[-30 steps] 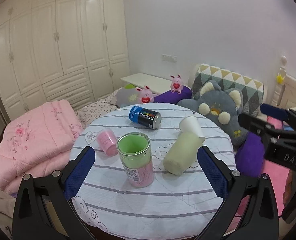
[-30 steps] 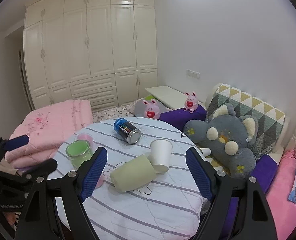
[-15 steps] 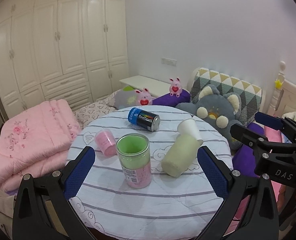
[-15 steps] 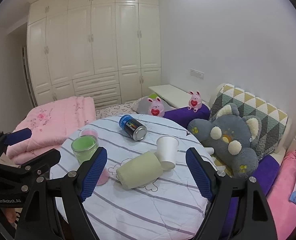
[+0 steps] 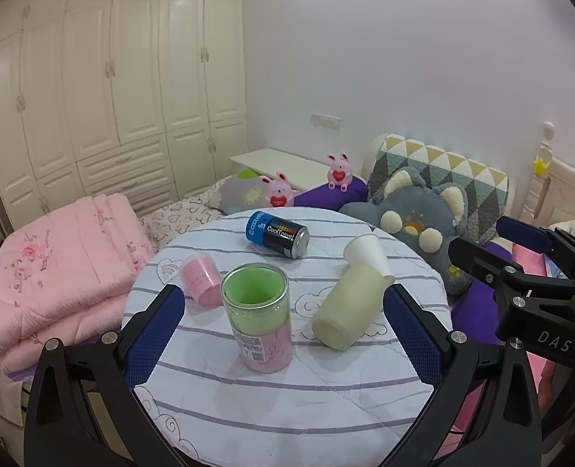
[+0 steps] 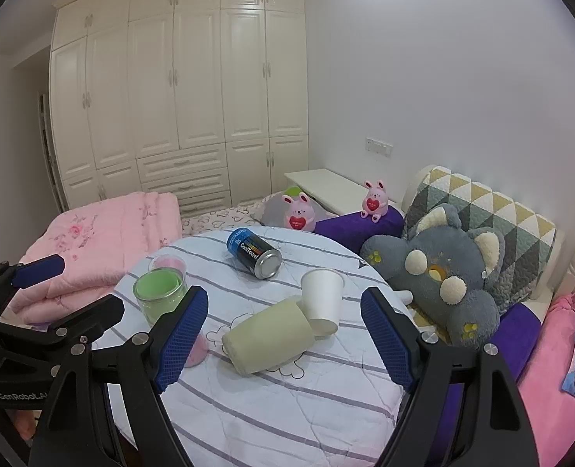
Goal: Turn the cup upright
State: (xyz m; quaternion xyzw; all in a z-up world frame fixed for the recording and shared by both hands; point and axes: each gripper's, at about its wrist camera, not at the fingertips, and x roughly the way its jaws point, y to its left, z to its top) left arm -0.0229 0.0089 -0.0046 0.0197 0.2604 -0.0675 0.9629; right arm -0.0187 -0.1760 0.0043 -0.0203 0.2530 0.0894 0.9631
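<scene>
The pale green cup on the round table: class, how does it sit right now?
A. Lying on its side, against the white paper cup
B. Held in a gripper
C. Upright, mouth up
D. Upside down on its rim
A: the pale green cup lies on its side on the striped table, its far end against the tipped white paper cup; both grippers are open and hold nothing.

Round table [image 5: 287, 408] w/ cups [image 5: 349, 311], can [image 5: 277, 233]

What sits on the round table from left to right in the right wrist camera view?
Clear jar with green lining → blue and black can lying on its side → pale green cup lying on its side → white paper cup tipped over.
</scene>
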